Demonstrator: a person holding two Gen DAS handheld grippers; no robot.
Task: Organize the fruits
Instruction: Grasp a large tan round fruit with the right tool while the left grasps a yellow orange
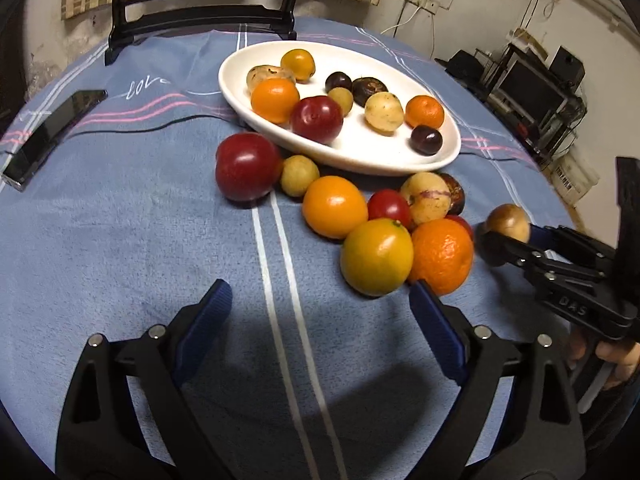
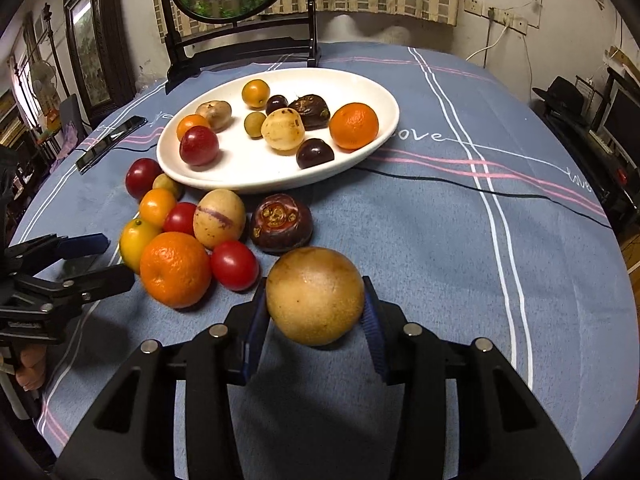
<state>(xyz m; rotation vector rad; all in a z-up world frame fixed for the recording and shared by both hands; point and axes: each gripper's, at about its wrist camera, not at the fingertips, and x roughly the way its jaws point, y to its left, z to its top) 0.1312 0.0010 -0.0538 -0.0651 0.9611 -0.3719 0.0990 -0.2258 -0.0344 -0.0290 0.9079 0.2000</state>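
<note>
A white oval plate (image 1: pixel 400 160) (image 2: pixel 248 176) holds several fruits. In front of it a cluster of loose fruits lies on the blue cloth: a red plum (image 1: pixel 246 166), oranges (image 1: pixel 440 260) (image 2: pixel 176 268), a yellow citrus (image 1: pixel 376 262), red tomatoes (image 2: pixel 234 264), a dark mangosteen-like fruit (image 2: pixel 282 222). My right gripper (image 2: pixel 316 312) is shut on a round tan-brown fruit (image 2: pixel 316 294) (image 1: pixel 508 222), held just above the cloth beside the cluster. My left gripper (image 1: pixel 320 312) is open and empty, its right finger next to the orange.
A black phone (image 1: pixel 52 128) lies at the left on the cloth. A dark-framed mirror stand (image 2: pixel 240 48) stands behind the plate. A black cable (image 2: pixel 480 192) runs across the cloth to the right. Shelves and electronics (image 1: pixel 540 92) stand beyond the table's right edge.
</note>
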